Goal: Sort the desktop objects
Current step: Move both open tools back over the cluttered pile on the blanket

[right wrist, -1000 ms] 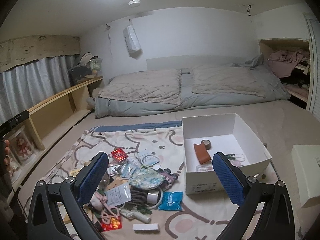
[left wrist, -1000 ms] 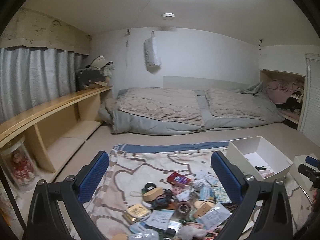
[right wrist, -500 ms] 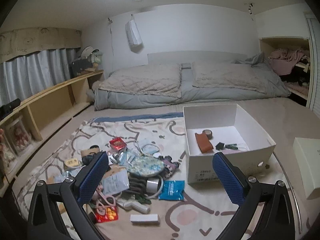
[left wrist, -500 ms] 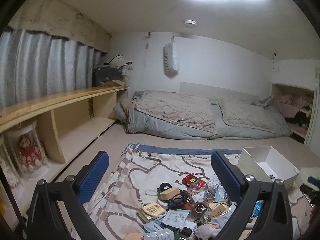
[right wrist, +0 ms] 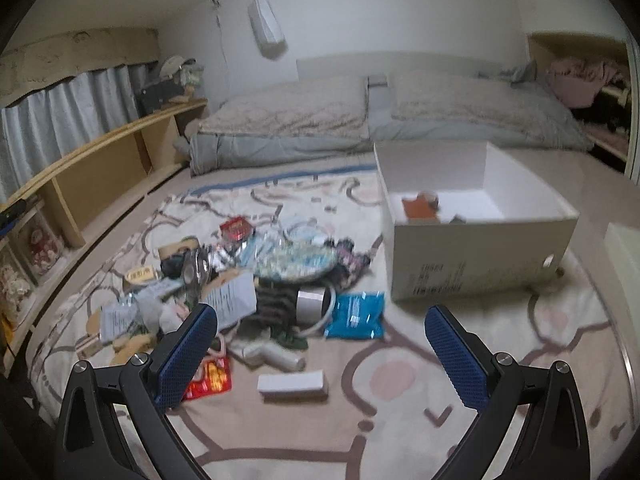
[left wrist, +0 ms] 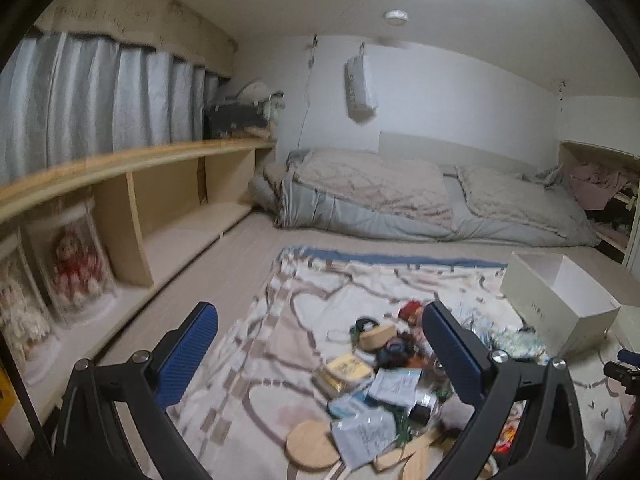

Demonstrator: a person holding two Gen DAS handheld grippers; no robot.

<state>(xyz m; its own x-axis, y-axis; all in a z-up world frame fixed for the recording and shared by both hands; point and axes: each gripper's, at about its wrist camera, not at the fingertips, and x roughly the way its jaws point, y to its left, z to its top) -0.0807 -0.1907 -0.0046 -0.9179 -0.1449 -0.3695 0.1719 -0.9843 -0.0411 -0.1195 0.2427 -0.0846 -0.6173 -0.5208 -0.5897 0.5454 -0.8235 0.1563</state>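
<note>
Hovering spread-fingered, both grippers (left wrist: pixel 320 352) (right wrist: pixel 322 350) face clutter (right wrist: pixel 240 280) beside box (right wrist: pixel 476 256).

- The left wrist view looks forward between its own wide-spread blue pads, from low over the left side of the patterned blanket (left wrist: pixel 280 360), facing the bed (left wrist: pixel 420 204) with the wooden shelf (left wrist: pixel 132 168) along its left.
- The right wrist view sits further right, angled down at the clutter pile (right wrist: pixel 248 276) (blurred) and close to the white box (right wrist: pixel 476 256).
- Both share blanket, pile, box, bed and shelf.
</note>
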